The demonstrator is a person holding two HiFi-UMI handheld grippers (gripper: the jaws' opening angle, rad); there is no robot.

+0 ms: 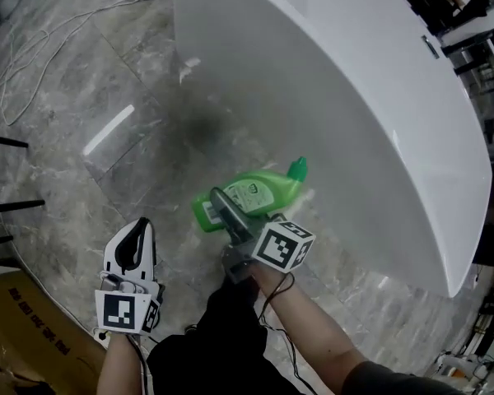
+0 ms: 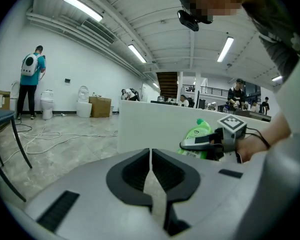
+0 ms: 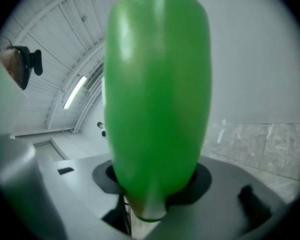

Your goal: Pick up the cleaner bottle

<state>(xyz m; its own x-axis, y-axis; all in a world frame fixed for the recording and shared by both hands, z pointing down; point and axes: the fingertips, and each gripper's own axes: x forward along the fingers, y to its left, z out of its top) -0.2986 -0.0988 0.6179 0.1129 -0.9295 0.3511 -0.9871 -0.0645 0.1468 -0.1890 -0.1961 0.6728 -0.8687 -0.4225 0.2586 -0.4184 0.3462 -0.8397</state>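
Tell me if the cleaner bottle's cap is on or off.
On: a green cap tops the cleaner bottle in the head view.

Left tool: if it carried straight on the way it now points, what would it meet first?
Probably the flat side of the large glossy white curved structure, which sits dead ahead of the left tool; depth is unclear. The green plastic cleaner bottle lies right of that line.

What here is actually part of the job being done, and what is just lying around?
Part of the job:
- green cleaner bottle
- right tool, clamped on the bottle

Just lying about:
- left tool, shut and empty
- white curved panel
- cardboard box
- cables on the floor
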